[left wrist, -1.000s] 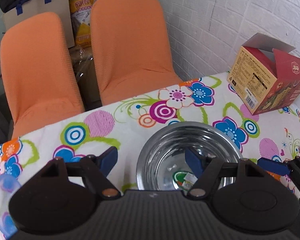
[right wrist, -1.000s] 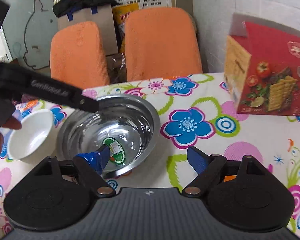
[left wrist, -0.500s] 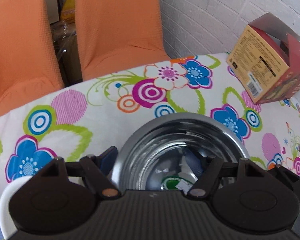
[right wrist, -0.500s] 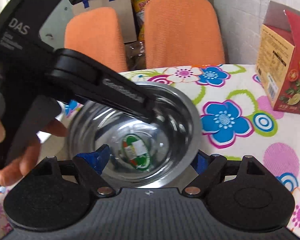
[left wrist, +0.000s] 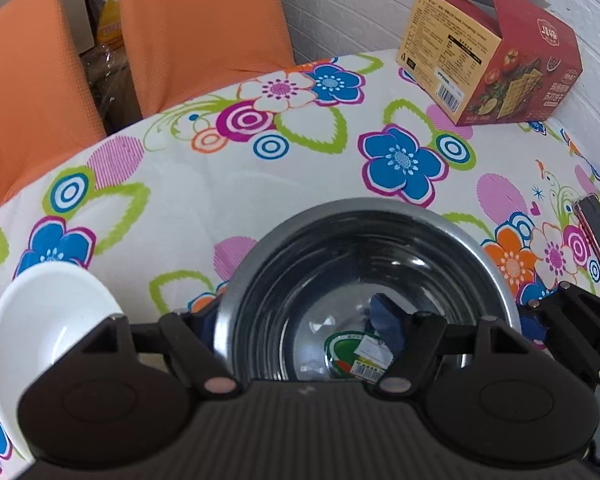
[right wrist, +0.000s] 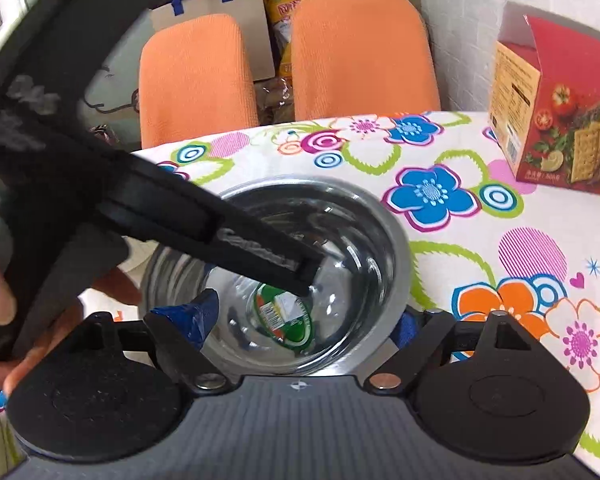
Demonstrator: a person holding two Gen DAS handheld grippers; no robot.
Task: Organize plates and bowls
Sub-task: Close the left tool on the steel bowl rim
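Steel bowl; both grippers' jaws straddle its rim.

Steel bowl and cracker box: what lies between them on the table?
Only bare flowered tablecloth lies between the steel bowl and the cracker box; the right wrist view shows it, the left wrist view agrees.

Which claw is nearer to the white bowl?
Left. The left claw straddles the steel bowl's rim beside the white bowl; the right claw straddles the opposite rim, farther away.
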